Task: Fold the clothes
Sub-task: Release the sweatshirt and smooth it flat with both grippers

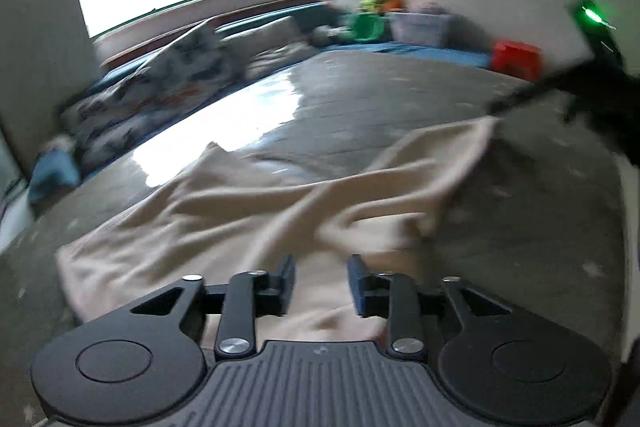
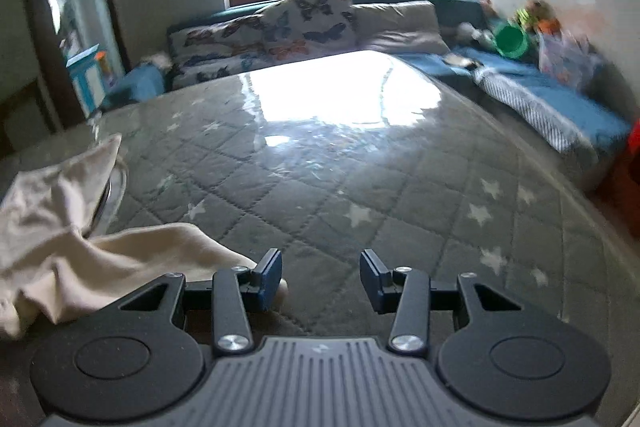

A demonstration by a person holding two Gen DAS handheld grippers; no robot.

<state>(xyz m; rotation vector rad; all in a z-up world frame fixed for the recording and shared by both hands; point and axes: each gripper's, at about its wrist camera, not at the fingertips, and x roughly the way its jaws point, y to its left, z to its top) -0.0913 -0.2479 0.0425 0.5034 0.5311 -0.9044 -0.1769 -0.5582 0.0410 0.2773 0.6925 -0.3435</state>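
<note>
A beige garment (image 1: 248,211) lies crumpled on a grey quilted mat with white stars (image 1: 400,99). In the left wrist view my left gripper (image 1: 322,283) hovers over the garment's near part. Its jaws stand apart and the cloth shows loose in the gap, not pinched. In the right wrist view the same garment (image 2: 60,247) is bunched at the left. My right gripper (image 2: 320,279) is open over bare mat (image 2: 360,187), and the cloth's edge reaches only its left finger (image 2: 269,277).
A dark, blurred hand-held unit with a green light (image 1: 592,15) reaches in from the right. Butterfly-print cushions (image 2: 260,35), a blue mattress (image 2: 560,99), a green bucket (image 2: 510,41), a clear bin (image 1: 420,27) and a red box (image 1: 516,59) line the far side.
</note>
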